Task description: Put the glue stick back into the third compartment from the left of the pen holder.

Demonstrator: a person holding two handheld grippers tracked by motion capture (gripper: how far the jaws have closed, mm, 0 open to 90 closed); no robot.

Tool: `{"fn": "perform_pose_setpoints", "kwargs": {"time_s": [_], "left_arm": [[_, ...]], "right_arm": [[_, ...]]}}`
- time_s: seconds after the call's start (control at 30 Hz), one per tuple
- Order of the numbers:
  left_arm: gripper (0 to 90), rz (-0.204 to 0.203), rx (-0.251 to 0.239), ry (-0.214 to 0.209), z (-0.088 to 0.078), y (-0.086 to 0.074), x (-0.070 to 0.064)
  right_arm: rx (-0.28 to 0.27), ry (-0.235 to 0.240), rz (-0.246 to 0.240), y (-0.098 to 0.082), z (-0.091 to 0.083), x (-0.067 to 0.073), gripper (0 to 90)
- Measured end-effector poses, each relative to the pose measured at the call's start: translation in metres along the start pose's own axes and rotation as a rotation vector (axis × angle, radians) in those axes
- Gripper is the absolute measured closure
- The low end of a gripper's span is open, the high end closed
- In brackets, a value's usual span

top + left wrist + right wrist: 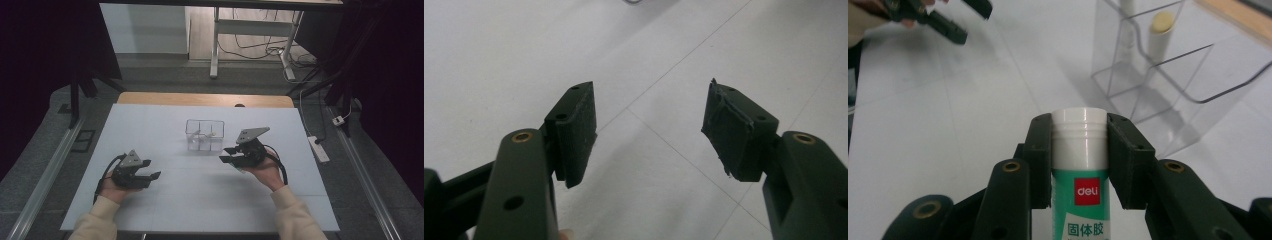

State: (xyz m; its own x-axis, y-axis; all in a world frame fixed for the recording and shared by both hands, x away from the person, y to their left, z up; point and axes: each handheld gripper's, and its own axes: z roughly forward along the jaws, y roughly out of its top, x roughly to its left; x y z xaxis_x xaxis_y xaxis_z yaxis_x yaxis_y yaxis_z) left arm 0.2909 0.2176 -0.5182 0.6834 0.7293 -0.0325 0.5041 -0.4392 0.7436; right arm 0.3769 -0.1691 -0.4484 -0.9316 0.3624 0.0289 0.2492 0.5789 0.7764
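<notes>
Green-and-white, the glue stick (1080,175) sits pinched between the black pads of the right gripper (1079,150), its white ribbed end poking out past the fingertips and a red "deli" label facing the camera in the right gripper view. From the high view, the right gripper (231,154) hovers above the white table (165,200), just beside the near right corner of a clear plastic organizer (204,134) with several compartments. The right hand (265,172) holds the tool from below, a cream sleeve (295,215) behind it.

Inside the clear plastic organizer (1168,65), the right gripper view shows a white stick with a pale yellow tip (1160,37) standing upright in one compartment, and another white item behind it that is too cut off to name.

Over at the near left of the table, the left gripper (150,170) rests low with its jaws spread apart and nothing between them. In the left gripper view its pads (579,130) frame bare white tabletop (649,165) crossed by thin seam lines. The two grippers are well apart.
</notes>
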Motion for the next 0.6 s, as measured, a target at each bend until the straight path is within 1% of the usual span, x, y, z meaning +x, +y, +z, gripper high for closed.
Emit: {"fn": "perform_pose_setpoints", "kwargs": {"time_s": [0.03, 0.27, 0.4, 0.5, 0.6], "left_arm": [[38.5, 0.000, 0.000, 0.000, 0.000, 0.000, 0.000], [38.4, -0.001, -0.005, 0.004, -0.001, 0.000, 0.000], [38.4, -0.008, -0.010, 0.006, -0.001, 0.000, -0.001], [38.4, -0.003, -0.006, 0.006, -0.001, 0.000, -0.001], [38.4, -0.001, -0.007, 0.006, -0.001, 0.000, -0.001]], "right_arm": [[-0.016, -0.008, 0.008, 0.000, -0.002, -0.001, 64.2], [-0.098, -0.055, 0.023, 0.005, -0.015, -0.008, 64.2], [-0.167, -0.090, 0.060, 0.007, -0.024, -0.014, 64.2], [-0.205, -0.113, 0.082, 0.009, -0.029, -0.019, 64.2], [-0.232, -0.123, 0.102, 0.012, -0.029, -0.023, 64.2]]}}
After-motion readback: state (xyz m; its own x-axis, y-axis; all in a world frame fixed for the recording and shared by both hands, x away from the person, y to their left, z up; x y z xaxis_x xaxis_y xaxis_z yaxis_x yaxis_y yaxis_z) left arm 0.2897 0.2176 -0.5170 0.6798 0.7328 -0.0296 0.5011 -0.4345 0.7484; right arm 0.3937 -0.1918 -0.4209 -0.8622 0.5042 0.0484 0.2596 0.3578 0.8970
